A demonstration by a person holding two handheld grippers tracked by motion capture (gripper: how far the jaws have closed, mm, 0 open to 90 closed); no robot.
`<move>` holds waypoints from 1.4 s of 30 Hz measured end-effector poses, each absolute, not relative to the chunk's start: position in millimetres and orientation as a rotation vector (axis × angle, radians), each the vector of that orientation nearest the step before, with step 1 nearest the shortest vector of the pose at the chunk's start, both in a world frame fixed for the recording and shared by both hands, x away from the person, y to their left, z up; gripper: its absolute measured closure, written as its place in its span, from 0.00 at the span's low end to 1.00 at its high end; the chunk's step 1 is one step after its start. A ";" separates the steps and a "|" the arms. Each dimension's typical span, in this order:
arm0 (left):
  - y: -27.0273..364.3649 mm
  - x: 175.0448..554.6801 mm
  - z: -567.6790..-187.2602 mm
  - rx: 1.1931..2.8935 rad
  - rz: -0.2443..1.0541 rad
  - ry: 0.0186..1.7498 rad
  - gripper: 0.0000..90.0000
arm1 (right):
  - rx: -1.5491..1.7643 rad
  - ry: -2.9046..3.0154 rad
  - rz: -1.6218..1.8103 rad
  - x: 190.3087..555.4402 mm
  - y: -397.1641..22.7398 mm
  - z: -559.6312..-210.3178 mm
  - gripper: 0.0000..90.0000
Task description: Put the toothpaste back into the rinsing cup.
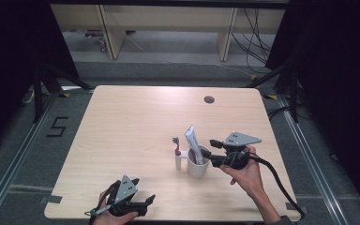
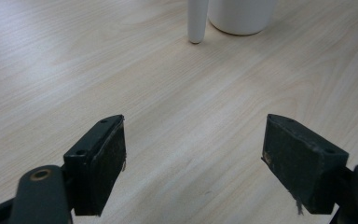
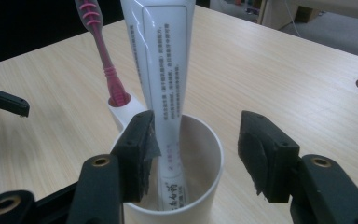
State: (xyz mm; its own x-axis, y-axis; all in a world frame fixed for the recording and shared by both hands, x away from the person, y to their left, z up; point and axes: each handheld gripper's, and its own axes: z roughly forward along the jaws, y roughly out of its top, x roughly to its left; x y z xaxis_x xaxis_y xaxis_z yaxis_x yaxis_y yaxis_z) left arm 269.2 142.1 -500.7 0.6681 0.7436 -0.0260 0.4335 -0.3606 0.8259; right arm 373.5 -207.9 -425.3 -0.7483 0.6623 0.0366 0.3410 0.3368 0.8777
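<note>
Your right claw [image 3: 193, 154] stands spread over the white cup [image 3: 179, 205], pinching nothing; the toothpaste tube [image 3: 165, 70] leans in the cup just beside its left pad, and you cannot tell from here whether the two touch. The cup sits on the surface [image 1: 136, 122] right of centre, toward your side, with a pink toothbrush [image 3: 103, 56] standing in the small holder on the cup's side. Your left claw [image 2: 193, 158] hovers spread and empty above bare wood, near the edge closest to you.

Expect the tube to be light and soft: it likely gives under the pads and its glossy skin may slip, so take it across the flat faces, above the cup's rim, where the body is widest. The cup looks rigid and smooth, and it could tip if you drag the tube sideways. The tube's back carries blocks of small print, seemingly Chinese, too fine to read; no brand name is legible.
</note>
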 end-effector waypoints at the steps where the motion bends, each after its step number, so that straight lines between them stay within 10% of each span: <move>1: 143.7 269.7 -500.1 2.031 0.460 0.903 0.24 | 0.914 2.279 1.384 372.5 -208.7 -424.6 0.52; 42: 145.4 267.4 -498.7 2.009 0.463 0.918 0.23 | 1.130 2.228 1.282 354.1 -287.0 -441.7 0.43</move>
State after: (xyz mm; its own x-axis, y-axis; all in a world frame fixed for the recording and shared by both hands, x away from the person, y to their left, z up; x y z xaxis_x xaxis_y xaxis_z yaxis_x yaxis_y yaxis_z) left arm 267.4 145.4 -498.7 0.6608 0.7504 -0.0163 0.4331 -0.3634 0.8249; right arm 354.1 -287.0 -441.7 -0.6299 0.7705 0.0977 0.4718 0.2797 0.8362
